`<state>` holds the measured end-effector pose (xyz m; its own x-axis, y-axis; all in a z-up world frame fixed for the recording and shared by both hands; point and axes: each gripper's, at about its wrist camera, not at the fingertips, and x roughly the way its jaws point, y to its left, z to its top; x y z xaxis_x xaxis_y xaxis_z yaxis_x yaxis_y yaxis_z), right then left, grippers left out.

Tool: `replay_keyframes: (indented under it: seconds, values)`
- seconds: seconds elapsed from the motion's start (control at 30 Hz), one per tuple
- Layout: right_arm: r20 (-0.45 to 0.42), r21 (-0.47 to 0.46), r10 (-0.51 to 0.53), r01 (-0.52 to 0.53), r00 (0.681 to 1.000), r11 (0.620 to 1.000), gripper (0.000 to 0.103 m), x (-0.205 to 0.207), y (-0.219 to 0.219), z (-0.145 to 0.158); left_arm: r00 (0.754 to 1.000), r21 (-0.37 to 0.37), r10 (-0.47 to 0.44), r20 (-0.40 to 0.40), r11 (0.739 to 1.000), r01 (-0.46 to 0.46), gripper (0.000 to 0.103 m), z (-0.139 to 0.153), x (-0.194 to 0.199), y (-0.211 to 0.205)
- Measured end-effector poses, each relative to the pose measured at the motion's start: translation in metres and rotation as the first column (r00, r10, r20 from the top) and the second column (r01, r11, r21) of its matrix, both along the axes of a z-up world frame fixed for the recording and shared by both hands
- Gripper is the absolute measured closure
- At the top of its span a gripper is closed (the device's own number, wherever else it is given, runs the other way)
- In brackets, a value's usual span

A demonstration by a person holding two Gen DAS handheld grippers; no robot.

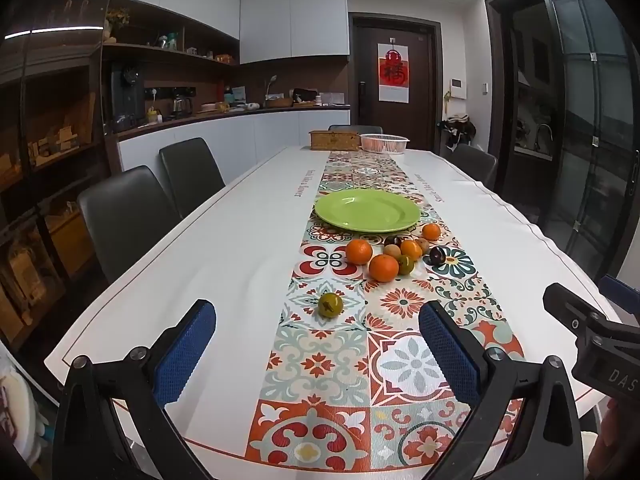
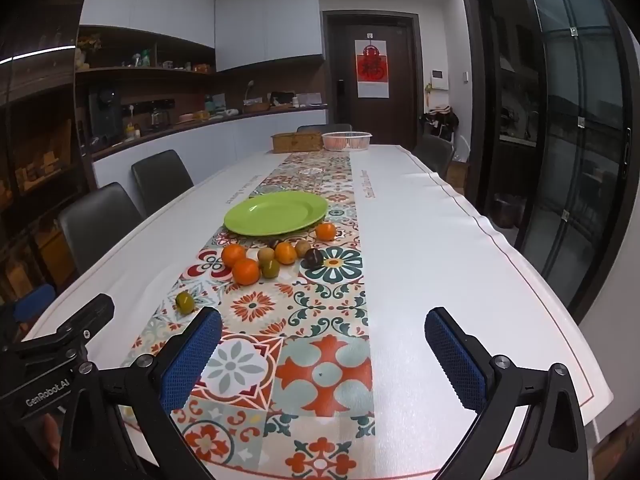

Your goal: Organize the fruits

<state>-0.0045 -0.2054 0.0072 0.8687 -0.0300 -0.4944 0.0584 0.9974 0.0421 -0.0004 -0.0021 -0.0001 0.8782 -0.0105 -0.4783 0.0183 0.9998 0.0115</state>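
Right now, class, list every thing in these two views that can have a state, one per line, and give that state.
Left claw: open, empty.
Right claw: open, empty.
Green plate: empty, upright on runner.
White basket: upright, table's far end.
Greenish fruit: alone, apart from cluster.

The long white table [image 1: 224, 240] carried a patterned runner [image 1: 400, 312]; mid-frame lay a green plate [image 1: 367, 210], below it scattered fruits [image 1: 384, 267], at top a wicker box [image 1: 334, 139] and white basket [image 1: 384, 143]

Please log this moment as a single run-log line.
left tongs open, empty | right tongs open, empty | green plate empty | fruits on runner
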Motion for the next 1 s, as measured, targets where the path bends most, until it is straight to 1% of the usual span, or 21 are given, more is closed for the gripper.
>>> replay_keyframes:
  seconds: [1.0]
  values:
    - [-0.003, 0.007, 0.005, -0.005, 1.0, 1.0, 0.0, 0.0008, 0.0011, -0.0023, 1.0, 0.0, 0.0, 0.006, 1.0, 0.0, 0.0, 0.003, -0.0019, -0.0003]
